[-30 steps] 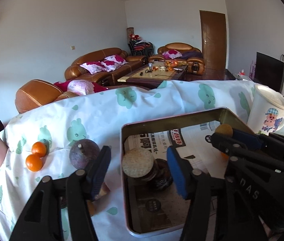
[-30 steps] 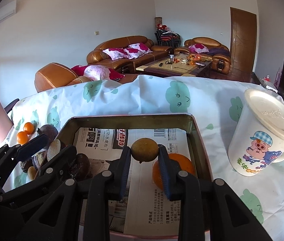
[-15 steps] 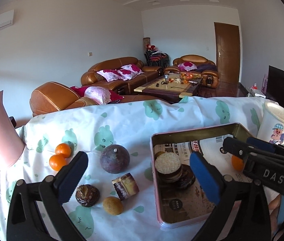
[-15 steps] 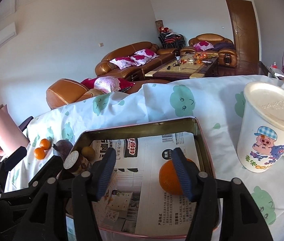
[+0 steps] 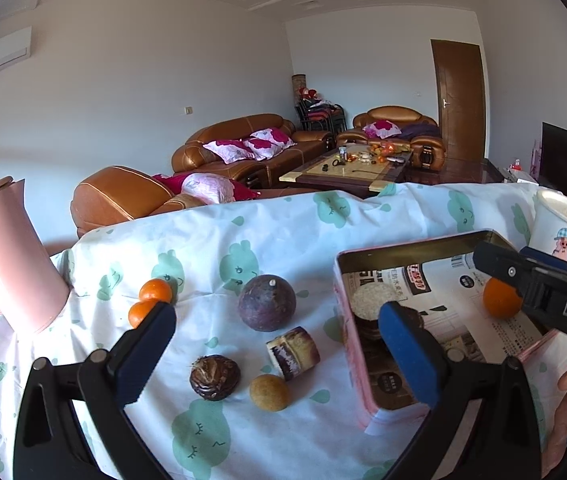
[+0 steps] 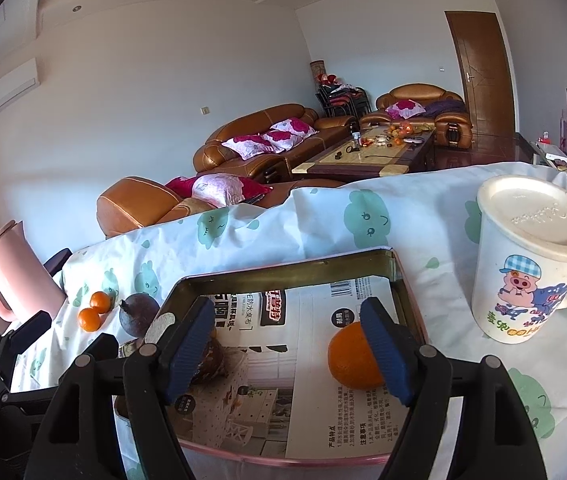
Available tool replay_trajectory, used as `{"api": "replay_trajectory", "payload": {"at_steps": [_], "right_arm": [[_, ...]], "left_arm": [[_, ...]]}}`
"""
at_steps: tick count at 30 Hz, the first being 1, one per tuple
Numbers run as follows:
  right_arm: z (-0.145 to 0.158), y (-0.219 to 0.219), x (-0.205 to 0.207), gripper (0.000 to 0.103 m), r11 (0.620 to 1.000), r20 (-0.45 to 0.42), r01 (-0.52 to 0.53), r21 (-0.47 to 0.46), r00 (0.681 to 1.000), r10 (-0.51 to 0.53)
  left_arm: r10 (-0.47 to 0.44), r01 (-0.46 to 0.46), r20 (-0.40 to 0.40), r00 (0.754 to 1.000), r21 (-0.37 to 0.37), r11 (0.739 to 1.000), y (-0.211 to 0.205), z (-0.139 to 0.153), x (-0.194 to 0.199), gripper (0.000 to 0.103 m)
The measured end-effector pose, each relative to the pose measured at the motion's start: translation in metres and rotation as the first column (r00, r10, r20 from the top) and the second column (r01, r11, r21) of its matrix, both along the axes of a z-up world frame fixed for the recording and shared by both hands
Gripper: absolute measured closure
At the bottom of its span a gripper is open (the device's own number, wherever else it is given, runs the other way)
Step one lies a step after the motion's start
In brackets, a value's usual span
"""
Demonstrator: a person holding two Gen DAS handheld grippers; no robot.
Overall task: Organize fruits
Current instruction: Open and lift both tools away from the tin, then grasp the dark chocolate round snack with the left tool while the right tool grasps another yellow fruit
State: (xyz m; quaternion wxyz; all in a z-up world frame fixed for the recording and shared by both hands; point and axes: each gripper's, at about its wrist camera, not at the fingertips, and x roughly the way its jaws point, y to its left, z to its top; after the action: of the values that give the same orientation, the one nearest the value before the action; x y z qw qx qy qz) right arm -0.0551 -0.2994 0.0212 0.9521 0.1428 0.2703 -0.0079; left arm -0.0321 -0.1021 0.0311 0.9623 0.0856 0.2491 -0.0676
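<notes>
Left tool (image 5: 275,352) stands at full spread and empty above loose fruit on the tabletop (image 5: 219,240), right tool (image 6: 287,344), jaws just opening, grips nothing over the tin tray (image 6: 399,280) holding an orange (image 6: 349,360); only the left view shows the small brown fruit (image 5: 269,392).

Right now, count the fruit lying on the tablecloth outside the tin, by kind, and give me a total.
Small oranges: 2
Large purple round fruit: 1
Cut cane piece: 1
Dark brown knobbly fruit: 1
Small tan round fruit: 1
Total: 6
</notes>
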Motion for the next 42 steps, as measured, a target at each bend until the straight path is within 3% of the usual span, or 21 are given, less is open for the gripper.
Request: {"api": "replay_trajectory", "payload": {"at_steps": [13, 22, 31, 35, 42], "right_arm": [[-0.007, 0.008, -0.009, 0.026, 0.999, -0.002, 0.019, 0.039, 1.000, -0.019], [-0.005, 0.021, -0.023, 0.026, 0.997, 0.016, 0.071, -0.017, 0.997, -0.070], [-0.002, 0.047, -0.041, 0.026, 0.996, 0.021, 0.089, -0.028, 0.996, -0.088], [-0.005, 0.064, -0.046, 0.026, 0.998, -0.003, 0.066, 0.012, 0.998, -0.066], [-0.005, 0.105, -0.052, 0.026, 1.000, -0.024, -0.020, -0.016, 1.000, 0.019]], "left_arm": [[0.047, -0.047, -0.006, 0.999, 0.006, 0.999, 0.057, -0.008, 0.003, 0.000], [0.045, -0.046, -0.010, 0.999, -0.003, 0.999, 0.089, -0.007, 0.002, 0.000], [-0.021, 0.026, -0.095, 0.995, 0.049, 0.998, 0.116, -0.018, 0.010, 0.000], [-0.077, 0.087, -0.155, 0.985, 0.056, 0.995, 0.122, -0.024, 0.013, 0.000], [-0.132, 0.143, -0.187, 0.974, 0.049, 0.988, 0.111, -0.029, 0.020, 0.001]]}}
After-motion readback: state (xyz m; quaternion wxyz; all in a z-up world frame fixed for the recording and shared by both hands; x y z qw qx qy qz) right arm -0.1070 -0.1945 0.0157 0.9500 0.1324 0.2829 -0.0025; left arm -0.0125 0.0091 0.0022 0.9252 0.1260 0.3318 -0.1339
